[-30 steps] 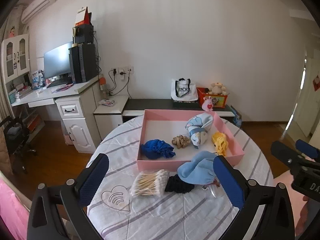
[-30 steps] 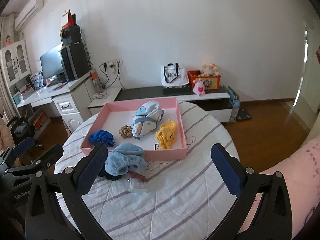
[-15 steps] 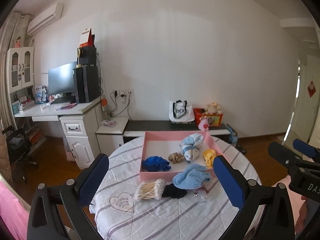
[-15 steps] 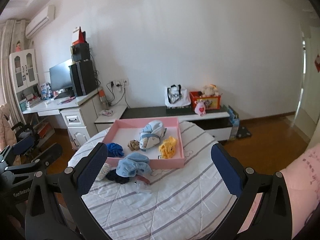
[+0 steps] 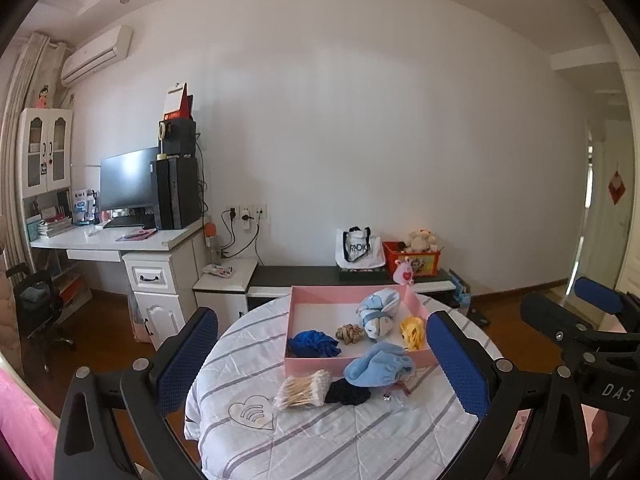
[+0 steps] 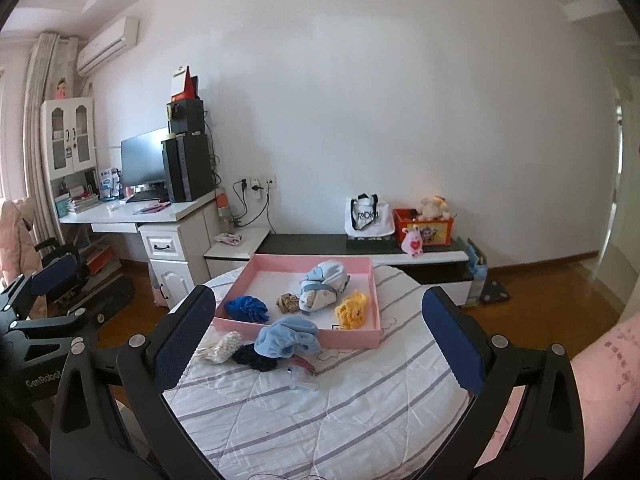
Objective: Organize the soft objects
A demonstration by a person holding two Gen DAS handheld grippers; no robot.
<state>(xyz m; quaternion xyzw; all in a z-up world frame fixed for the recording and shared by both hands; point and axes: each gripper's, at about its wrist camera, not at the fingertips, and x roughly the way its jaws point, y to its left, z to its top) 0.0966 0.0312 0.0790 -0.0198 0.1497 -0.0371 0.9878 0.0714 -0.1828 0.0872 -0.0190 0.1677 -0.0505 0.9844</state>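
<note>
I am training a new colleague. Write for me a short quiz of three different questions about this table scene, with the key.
1. True or false: the yellow soft item lies inside the pink tray.
2. Which touches the black fabric? A: light blue cloth. B: dark blue scrunchie.
3. How do the jaws of the left gripper and the right gripper stand?

Key: 1 true. 2 A. 3 both open, holding nothing.

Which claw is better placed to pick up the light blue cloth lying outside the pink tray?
Right, marginally. Both claws are open and empty, back from the table. In the right wrist view the cloth sits nearly centred between the fingers; in the left view it lies toward the right finger.
</note>
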